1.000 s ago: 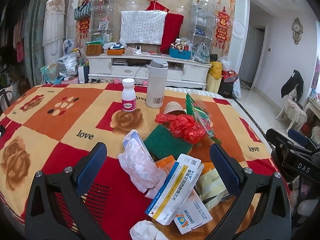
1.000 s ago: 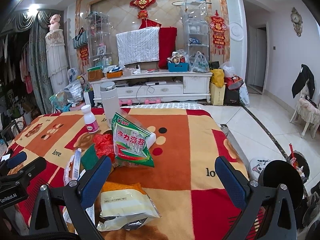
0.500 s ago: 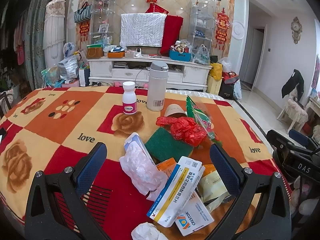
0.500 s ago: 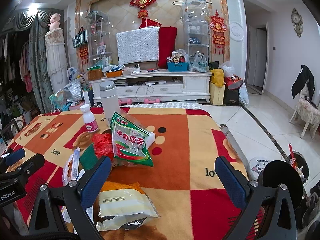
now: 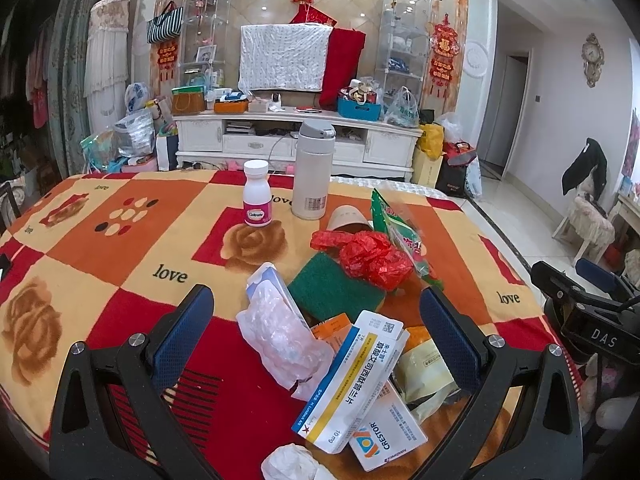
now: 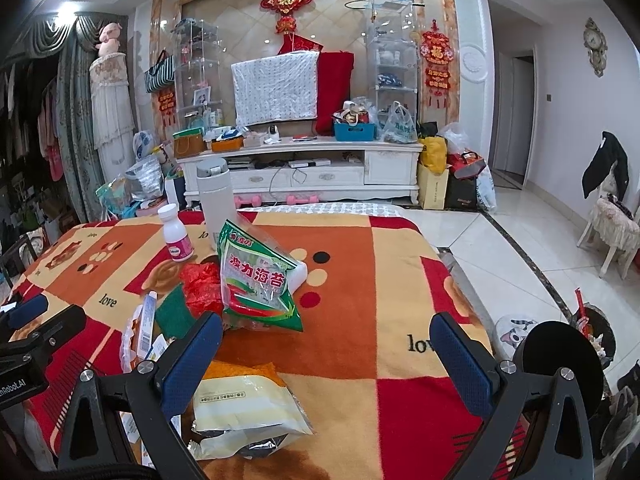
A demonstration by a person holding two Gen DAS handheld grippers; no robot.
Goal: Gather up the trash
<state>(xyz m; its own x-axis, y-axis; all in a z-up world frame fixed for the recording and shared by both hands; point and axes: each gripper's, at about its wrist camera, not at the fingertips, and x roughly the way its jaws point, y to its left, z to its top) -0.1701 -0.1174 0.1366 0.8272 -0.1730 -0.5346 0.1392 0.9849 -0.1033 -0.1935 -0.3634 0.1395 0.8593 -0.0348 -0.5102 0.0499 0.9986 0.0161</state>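
Observation:
A pile of trash lies on the table's patterned cloth [image 5: 120, 248]. In the left wrist view it holds a crumpled clear plastic bag [image 5: 280, 336], a white medicine box [image 5: 352, 376], a Crestor box [image 5: 384, 436], a crumpled red wrapper [image 5: 372, 256], a green pad [image 5: 332, 292] and a yellow packet [image 5: 424, 372]. My left gripper [image 5: 316, 304] is open and empty, held above the pile. In the right wrist view a green seaweed bag [image 6: 256, 280] stands up and the yellow packet [image 6: 244, 404] lies near. My right gripper [image 6: 326, 340] is open and empty above the cloth.
A pink-labelled pill bottle [image 5: 258, 200] and a white thermos [image 5: 314, 172] stand behind the pile. A paper cup [image 5: 348, 218] lies on its side. A black trash bin [image 6: 592, 332] stands on the floor right of the table. A white chair [image 6: 612, 220] stands farther right.
Both grippers drifted slightly; the view of the pile shifted a little. Nothing was taken hold of and both stay open.

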